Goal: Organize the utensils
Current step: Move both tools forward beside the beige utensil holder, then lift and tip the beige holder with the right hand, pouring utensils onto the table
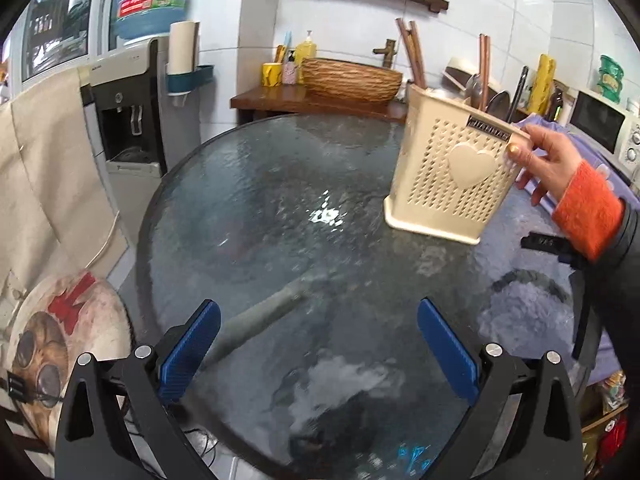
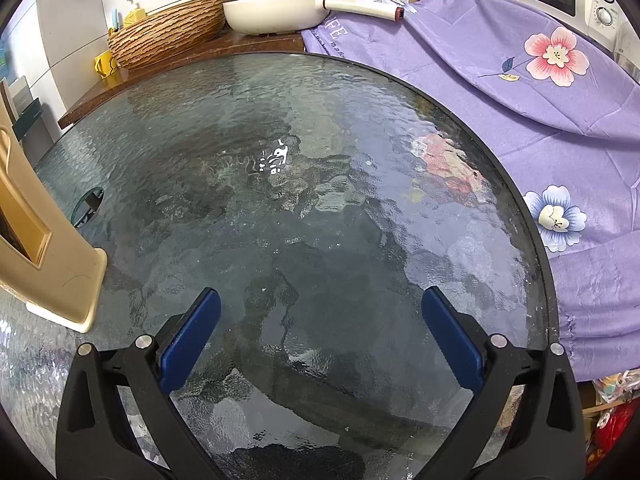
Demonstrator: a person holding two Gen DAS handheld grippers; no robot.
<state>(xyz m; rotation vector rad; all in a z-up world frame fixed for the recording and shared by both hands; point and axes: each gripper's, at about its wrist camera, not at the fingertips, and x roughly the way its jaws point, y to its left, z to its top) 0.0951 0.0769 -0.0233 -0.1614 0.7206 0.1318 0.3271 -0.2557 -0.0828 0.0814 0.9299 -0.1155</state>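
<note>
The left black two-finger gripper with blue ribbed pads (image 1: 318, 346) has its jaws spread wide, nothing between them, hanging above the round textured glass desk (image 1: 280, 208). The right black two-finger gripper with blue pads (image 2: 320, 340) is likewise spread wide and bare above the same desk. A bare hand (image 1: 548, 160) in an orange knitted cuff reaches in over the desk's far right side, thumb and fingers pinched.

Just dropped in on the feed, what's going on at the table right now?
A bare hand in an orange sleeve grips the cream utensil holder by its rim; the holder is tilted, its base edge at the glass table. Chopsticks and spoons stand inside it. Both grippers, left and right, hover open over the glass, holding nothing. No utensils lie loose on the table in either view.
</note>
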